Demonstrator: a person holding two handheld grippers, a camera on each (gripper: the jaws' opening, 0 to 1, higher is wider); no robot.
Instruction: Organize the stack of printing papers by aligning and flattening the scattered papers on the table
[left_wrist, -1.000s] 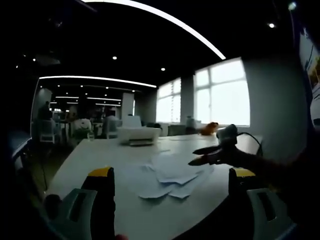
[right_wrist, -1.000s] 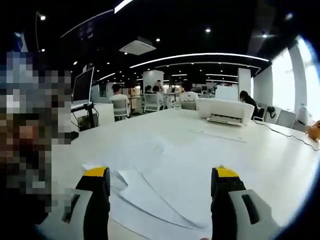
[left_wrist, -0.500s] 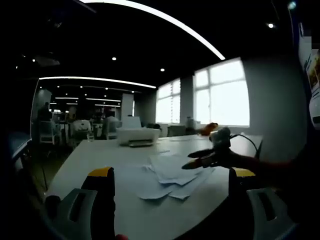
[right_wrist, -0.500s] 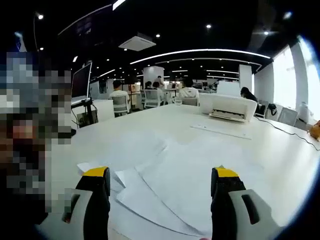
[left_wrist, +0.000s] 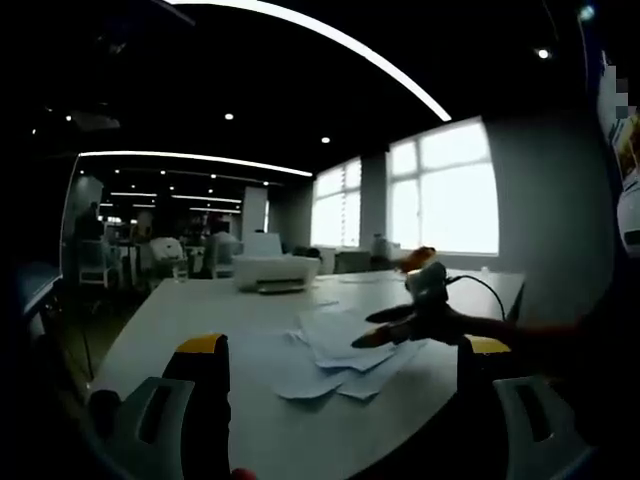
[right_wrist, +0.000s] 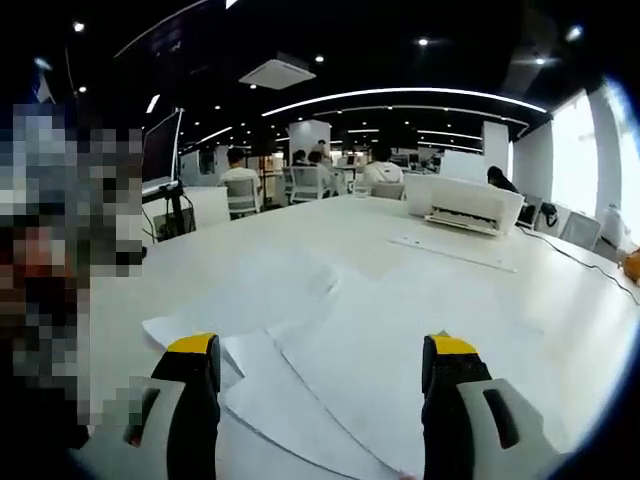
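Right gripper (right_wrist: 320, 360) jaws spread wide, holding nothing, low over the near edge of the scattered papers (right_wrist: 350, 340). Left gripper (left_wrist: 340, 365) likewise spread and holding nothing, short of the papers (left_wrist: 340, 350). Papers lie fanned and overlapping mid-counter (right_wrist: 560, 320). Past the papers, a white printer (right_wrist: 465, 205) sits on the counter; beyond that, seated people (right_wrist: 240, 185).

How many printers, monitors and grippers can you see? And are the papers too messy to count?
Printers: 1, white printer
Monitors: 1, monitor
Grippers: 2, left gripper and right gripper
Papers: overlapping, too messy to count
Total counted: 4
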